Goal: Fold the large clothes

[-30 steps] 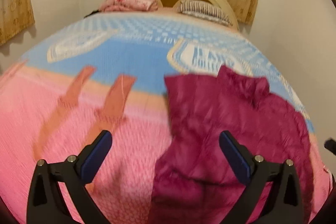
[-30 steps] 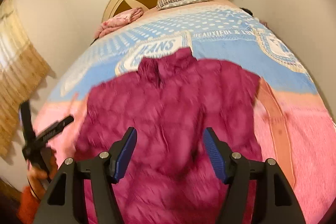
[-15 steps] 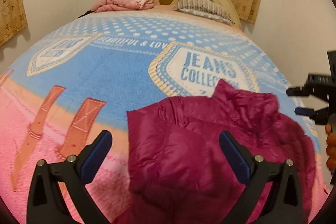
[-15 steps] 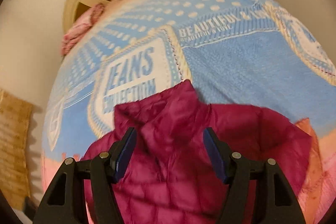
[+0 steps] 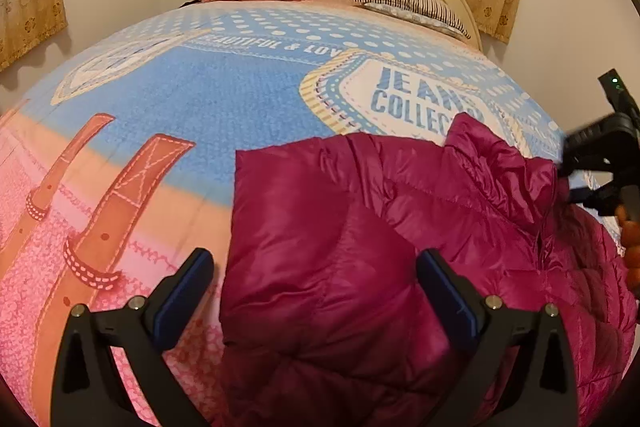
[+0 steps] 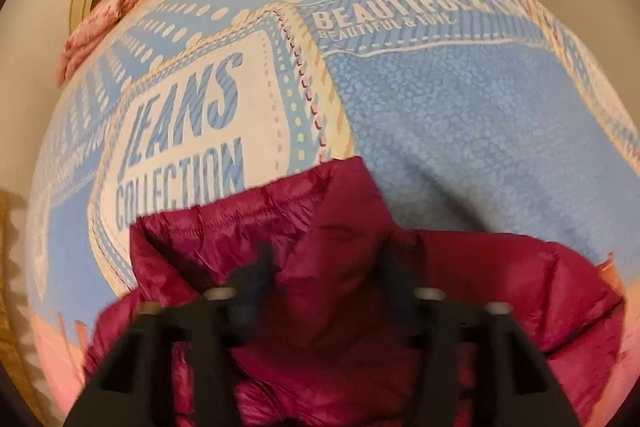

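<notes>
The jacket (image 5: pixel 360 247) lies on the bed (image 5: pixel 240 87), collar (image 6: pixel 280 219) toward the headboard. It looks puffy, light and slick, so it should slide and spring back; seams and the collar edge seem the surest holds. The left gripper (image 5: pixel 316 291) hovers over 1 folded side, jaws wide apart. The right gripper (image 6: pixel 324 283) is blurred at the collar; I cannot tell its jaws.

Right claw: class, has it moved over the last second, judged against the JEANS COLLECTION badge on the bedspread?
Yes. The right claw has moved forward toward the JEANS COLLECTION badge, now over the jacket collar.
</notes>
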A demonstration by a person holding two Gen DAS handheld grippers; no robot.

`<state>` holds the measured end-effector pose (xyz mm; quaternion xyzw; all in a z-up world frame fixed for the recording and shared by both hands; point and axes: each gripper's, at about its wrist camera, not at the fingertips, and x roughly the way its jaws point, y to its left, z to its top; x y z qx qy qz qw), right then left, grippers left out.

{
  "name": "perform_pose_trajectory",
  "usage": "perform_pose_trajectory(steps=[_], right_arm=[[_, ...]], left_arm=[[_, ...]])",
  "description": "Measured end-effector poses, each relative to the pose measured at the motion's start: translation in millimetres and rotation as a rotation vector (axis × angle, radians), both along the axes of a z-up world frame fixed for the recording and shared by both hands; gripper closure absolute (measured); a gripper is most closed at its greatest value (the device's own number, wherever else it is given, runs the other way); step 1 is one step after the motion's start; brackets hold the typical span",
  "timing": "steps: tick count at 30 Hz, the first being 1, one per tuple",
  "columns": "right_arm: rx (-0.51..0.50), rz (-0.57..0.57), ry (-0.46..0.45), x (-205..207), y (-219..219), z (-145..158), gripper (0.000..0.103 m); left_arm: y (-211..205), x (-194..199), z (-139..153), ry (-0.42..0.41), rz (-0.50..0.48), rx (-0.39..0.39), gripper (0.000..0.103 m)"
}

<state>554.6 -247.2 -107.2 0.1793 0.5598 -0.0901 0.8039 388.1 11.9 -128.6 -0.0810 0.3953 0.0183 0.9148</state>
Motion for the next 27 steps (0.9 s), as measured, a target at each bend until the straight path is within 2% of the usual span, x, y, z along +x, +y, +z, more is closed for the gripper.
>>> perform_pose_trajectory(steps=[2,4,9,12,15,17,21,25,27], right_arm=[[-0.002,0.015,-0.002,-8,-5,5,0.086],[-0.007,0.024,-0.005,-22,-14,13,0.091],[-0.043,0.072,-0.038,-67,-27,38,0.094],[-0.057,0.071,-0.061,-93,-34,41,0.094],[-0.059,0.063,-0.077,-111,-41,25,0.094],[-0.019,0.046,-0.099,-121,-45,6,0.094],[0.033,0.028,-0.187,-134,-50,-23,0.093],[-0.029,0.070,-0.272,-139,-41,-27,0.094],[-0.081,0.089,-0.303,-143,-33,-28,0.094]], left_arm=[[0,1,0,-0.001,0.000,-0.006,0.000],[2,0,-1,-0.003,0.001,-0.018,0.000],[10,2,-4,0.005,0.003,-0.071,0.000],[12,0,-3,-0.008,-0.001,-0.094,0.000],[10,-3,0,-0.027,-0.019,-0.099,0.000],[7,-6,6,-0.035,-0.045,-0.090,0.000],[0,-18,36,-0.078,-0.119,-0.074,0.000],[-11,-2,72,-0.084,-0.166,-0.121,0.000],[-28,12,88,-0.082,-0.186,-0.083,0.000]])
